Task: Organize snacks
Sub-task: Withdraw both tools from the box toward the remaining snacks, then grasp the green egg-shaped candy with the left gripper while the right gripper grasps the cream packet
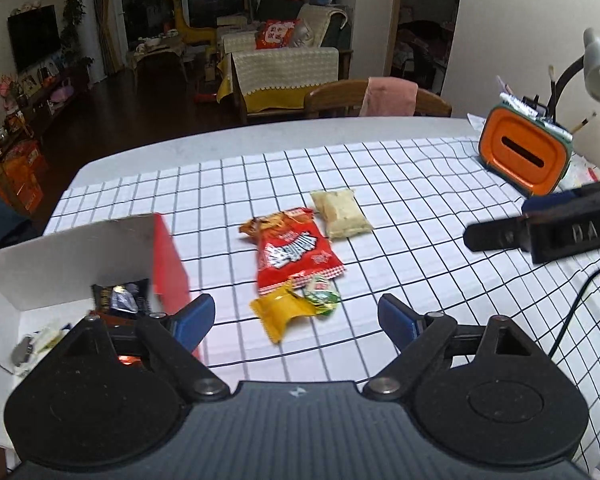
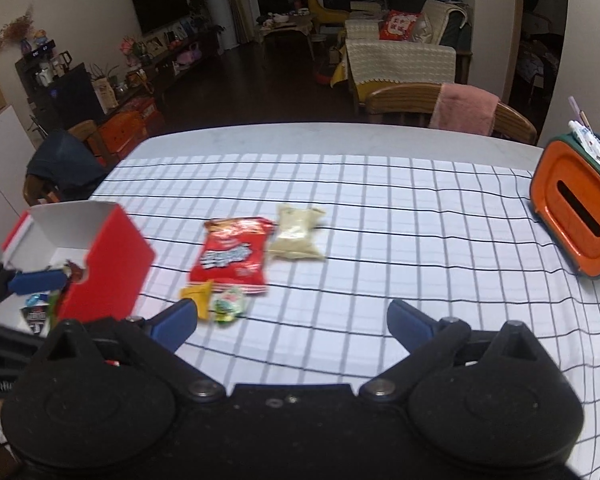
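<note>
On the checked tablecloth (image 1: 400, 208), four snacks lie beside the red box (image 2: 108, 276), the yellow packet (image 1: 284, 314) nearest; left gripper (image 1: 296, 320) and right gripper (image 2: 292, 320), wide open and empty, are apparently between picks, needing descent and closure.

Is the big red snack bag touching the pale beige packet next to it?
Touching. In the right wrist view the red snack bag meets the pale beige packet edge to edge, no cloth showing between.

Both the left gripper (image 1: 296, 318) and the right gripper (image 2: 292, 322) pointed steeply downward, jaws spread wide and holding nothing.
</note>
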